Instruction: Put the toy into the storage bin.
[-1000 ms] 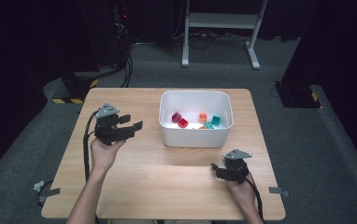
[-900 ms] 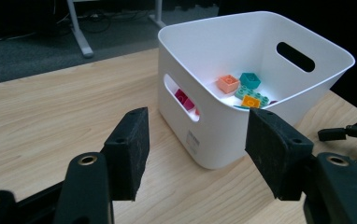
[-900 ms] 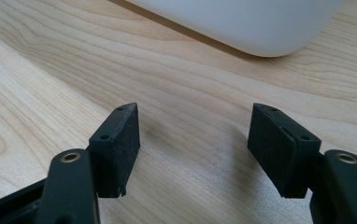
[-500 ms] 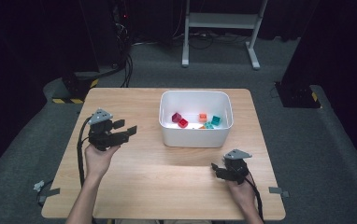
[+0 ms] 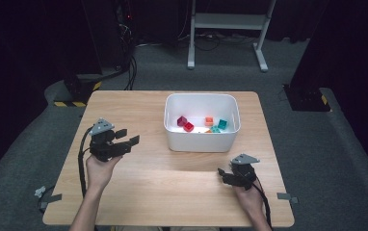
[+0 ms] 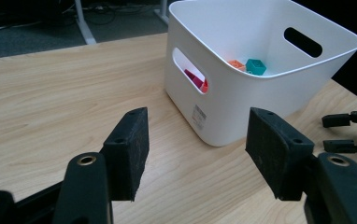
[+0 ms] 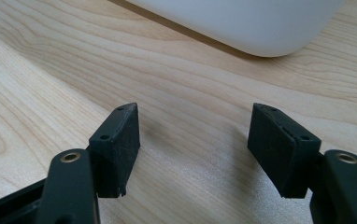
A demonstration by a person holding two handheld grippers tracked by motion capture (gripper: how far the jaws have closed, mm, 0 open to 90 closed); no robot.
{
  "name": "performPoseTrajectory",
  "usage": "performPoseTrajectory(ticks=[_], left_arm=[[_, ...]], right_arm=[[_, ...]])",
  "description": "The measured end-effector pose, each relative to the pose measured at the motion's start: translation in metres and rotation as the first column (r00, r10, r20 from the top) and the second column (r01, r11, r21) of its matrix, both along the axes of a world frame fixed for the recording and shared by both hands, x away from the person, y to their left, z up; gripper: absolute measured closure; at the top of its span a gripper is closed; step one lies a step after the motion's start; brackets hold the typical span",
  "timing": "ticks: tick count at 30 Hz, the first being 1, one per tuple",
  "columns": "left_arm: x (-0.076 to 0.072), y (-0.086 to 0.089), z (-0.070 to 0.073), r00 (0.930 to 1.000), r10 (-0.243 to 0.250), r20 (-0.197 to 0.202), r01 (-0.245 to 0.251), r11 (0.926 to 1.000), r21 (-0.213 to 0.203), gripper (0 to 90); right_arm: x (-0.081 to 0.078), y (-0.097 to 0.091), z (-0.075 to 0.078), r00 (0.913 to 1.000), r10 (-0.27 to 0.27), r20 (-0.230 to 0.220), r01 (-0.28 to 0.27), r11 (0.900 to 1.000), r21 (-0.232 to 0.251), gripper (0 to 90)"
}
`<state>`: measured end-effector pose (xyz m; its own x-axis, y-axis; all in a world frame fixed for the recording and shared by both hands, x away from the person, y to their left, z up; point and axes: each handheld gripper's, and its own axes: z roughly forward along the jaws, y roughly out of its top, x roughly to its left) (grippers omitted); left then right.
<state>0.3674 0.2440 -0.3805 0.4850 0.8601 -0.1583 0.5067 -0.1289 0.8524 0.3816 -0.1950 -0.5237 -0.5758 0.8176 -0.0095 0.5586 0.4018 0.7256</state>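
Observation:
A white bin (image 5: pixel 201 139) stands at the middle back of the wooden table (image 5: pixel 172 183). Inside it lie small blocks: a dark red one (image 5: pixel 181 121), a red one (image 5: pixel 189 127), an orange one (image 5: pixel 209 121) and a teal one (image 5: pixel 222 124). My left gripper (image 5: pixel 127 136) hovers left of the bin, pointing toward it, open with nothing between its jaws. In the left gripper view (image 6: pixel 197 144) the bin's handle slot (image 6: pixel 189 70) faces me and red shows through it. My right gripper (image 5: pixel 222 174) rests low near the front right, open and empty (image 7: pixel 195 140) over bare wood.
A white desk frame (image 5: pixel 228 29) stands on the grey floor behind the table. Cables and a yellow-black striped base (image 5: pixel 78 96) lie at the back left. In the left gripper view the right gripper's black jaws (image 6: pixel 349 133) show at the right edge.
My left gripper has drifted toward the table's front and slightly lower. The right gripper has stayed where it was.

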Motion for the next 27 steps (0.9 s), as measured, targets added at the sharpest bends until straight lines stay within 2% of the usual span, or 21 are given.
performPoseTrajectory(ticks=[18, 27], left_arm=[[-0.01, 0.013, -0.013, 0.9996, 0.028, -0.006, -0.028, 0.9993, -0.025, 39.3], [-0.015, 0.017, -0.016, 0.9992, 0.039, -0.008, -0.04, 0.9989, -0.024, 39.3]], right_arm=[[0.0, 0.0, 0.0, 1.0, 0.0, 0.0, 0.0, 1.0, 0.0, 34.2], [0.0, 0.0, 0.0, 1.0, 0.0, 0.0, 0.0, 1.0, 0.0, 34.2]])
